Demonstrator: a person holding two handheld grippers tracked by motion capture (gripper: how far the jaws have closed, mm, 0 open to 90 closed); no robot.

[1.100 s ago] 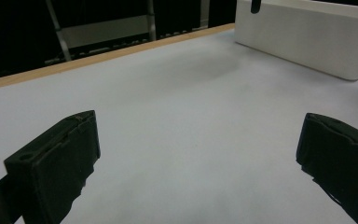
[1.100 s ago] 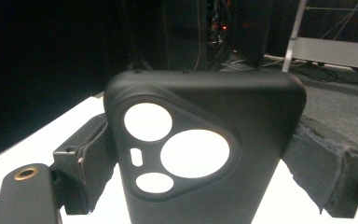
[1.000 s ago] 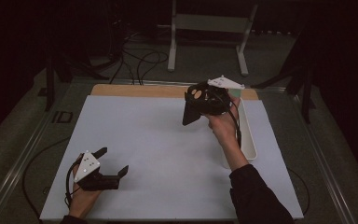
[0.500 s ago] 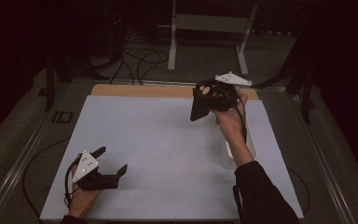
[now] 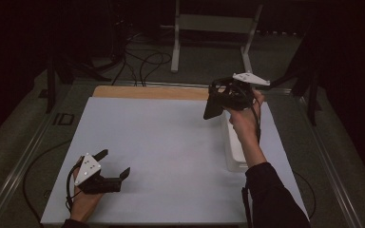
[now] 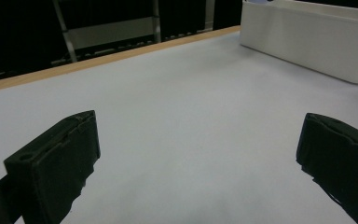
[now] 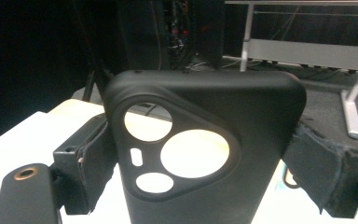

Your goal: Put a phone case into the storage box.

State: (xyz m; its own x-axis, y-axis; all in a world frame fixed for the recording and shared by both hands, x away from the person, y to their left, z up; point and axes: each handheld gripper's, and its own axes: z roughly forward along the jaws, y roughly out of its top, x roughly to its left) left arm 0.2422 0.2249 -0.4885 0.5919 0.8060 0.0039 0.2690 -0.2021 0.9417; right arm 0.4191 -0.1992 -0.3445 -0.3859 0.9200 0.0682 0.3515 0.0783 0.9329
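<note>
Firmly, right tool (image 7: 200, 154) clamps matte black phone case (image 7: 205, 140).

The white table top (image 5: 171, 142) lies bare from my left gripper (image 5: 111, 166), low at the near left with its jaws wide apart, all the way across the middle to the far wooden edge (image 5: 147, 92), so I could sweep through there freely. The one thing in the way is the white bin (image 5: 233, 152) along the right side, under my right forearm. My right gripper (image 5: 216, 102) hangs above the far right, clamped on a black phone case (image 7: 205, 154).
</note>
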